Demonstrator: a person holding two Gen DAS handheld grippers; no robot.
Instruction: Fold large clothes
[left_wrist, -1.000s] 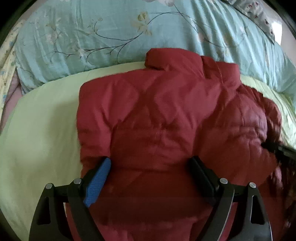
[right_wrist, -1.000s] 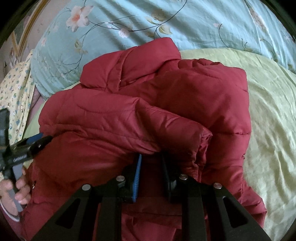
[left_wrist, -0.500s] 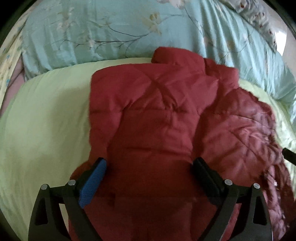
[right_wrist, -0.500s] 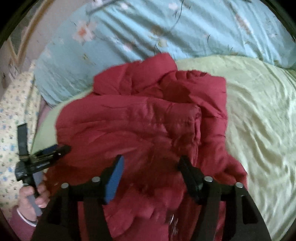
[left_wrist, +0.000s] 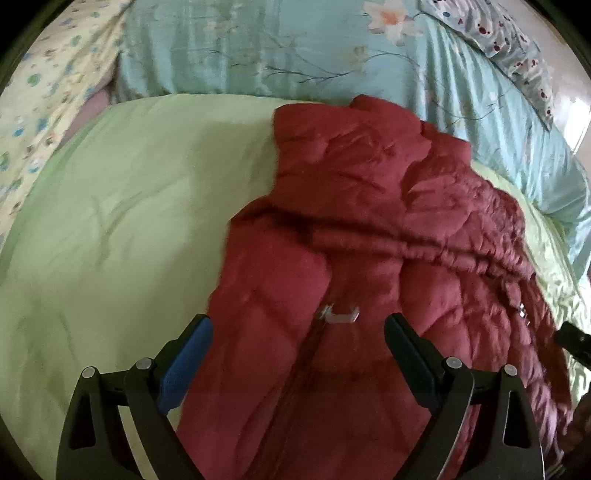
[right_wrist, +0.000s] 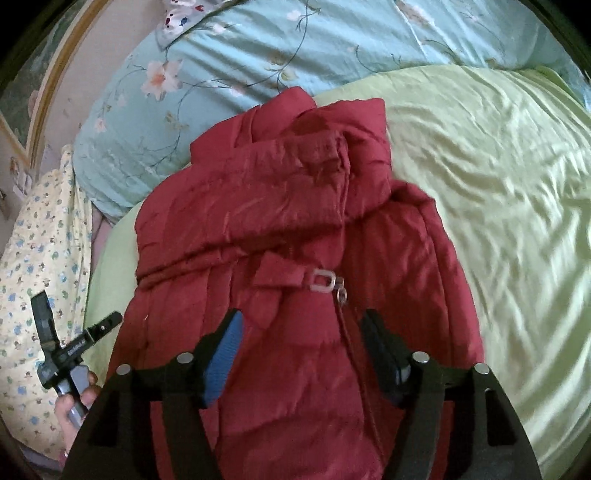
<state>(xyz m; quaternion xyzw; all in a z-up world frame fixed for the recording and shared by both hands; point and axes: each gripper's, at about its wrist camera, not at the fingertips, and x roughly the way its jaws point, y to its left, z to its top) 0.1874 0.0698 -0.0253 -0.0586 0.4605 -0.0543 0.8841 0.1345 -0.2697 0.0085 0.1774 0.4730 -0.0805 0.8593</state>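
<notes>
A dark red puffer jacket (left_wrist: 369, 229) lies folded lengthwise on a light green bed sheet (left_wrist: 110, 240), collar toward the pillows. A small clear buckle (left_wrist: 340, 314) lies on it. My left gripper (left_wrist: 297, 339) is open, its jaws wide apart over the jacket's near end, holding nothing. In the right wrist view the jacket (right_wrist: 258, 206) has one sleeve laid across its front, with a tab and buckle (right_wrist: 323, 278) by the zipper. My right gripper (right_wrist: 301, 339) is open above the jacket's lower part, empty. The left gripper also shows there at the left edge (right_wrist: 74, 347).
A light blue floral duvet (left_wrist: 295, 55) lies bunched behind the jacket. A yellow patterned cloth (right_wrist: 37, 277) lies at the left. The green sheet (right_wrist: 498, 203) spreads wide to the right of the jacket. A picture frame (right_wrist: 44, 92) hangs on the wall.
My right gripper let go of the jacket's folded sleeve and opened wide. Both grippers pulled back and shifted, and the jacket now lies narrower, with its zipper side up.
</notes>
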